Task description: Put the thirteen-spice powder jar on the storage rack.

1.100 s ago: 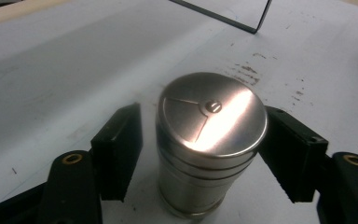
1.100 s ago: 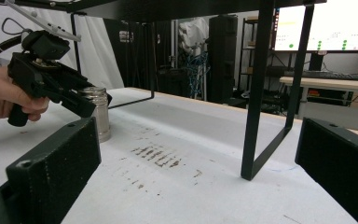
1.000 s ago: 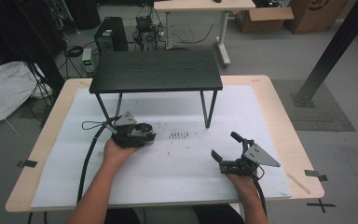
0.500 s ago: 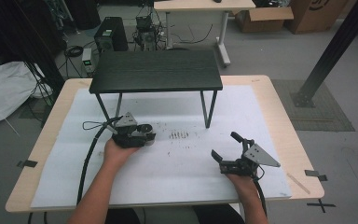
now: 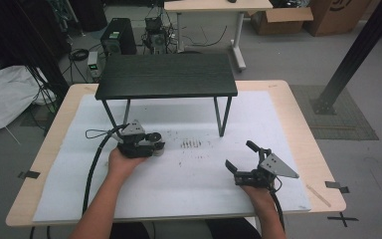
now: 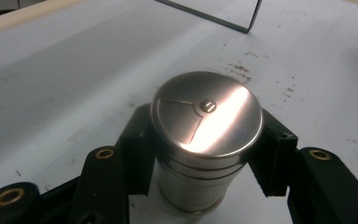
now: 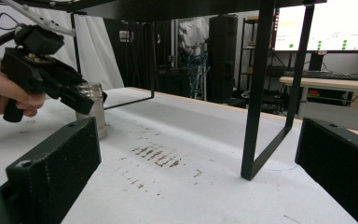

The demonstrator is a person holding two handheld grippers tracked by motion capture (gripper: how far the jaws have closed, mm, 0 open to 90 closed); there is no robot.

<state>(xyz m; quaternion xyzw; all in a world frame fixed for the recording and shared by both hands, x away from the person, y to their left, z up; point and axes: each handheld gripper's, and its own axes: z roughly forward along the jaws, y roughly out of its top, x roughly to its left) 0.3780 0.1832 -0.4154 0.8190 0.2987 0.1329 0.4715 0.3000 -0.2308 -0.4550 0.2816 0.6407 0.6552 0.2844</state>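
A short brushed-metal canister [image 6: 207, 112] with a lid stands upright on the white mat [image 5: 194, 189], left of centre. My left gripper [image 6: 207, 144] has just been closing and is now shut on it, with both black pads pressed against its sides just under the lid. In the high view the canister [image 5: 157, 149] sits at the tip of the left gripper [image 5: 154, 147]. My right gripper [image 5: 238, 155] rests low at the right front, open with nothing between its jaws. The right gripper view looks through my right gripper [image 7: 196, 154] at the canister [image 7: 94, 112] held by the left gripper [image 7: 81, 100].
A low black shelf on thin metal legs [image 5: 166, 74] stands at the back of the mat, with one leg [image 7: 256, 93] close ahead of the right gripper. Dark smudges [image 5: 191, 144] mark the mat between the grippers. A cable [image 5: 94, 164] trails from the left gripper.
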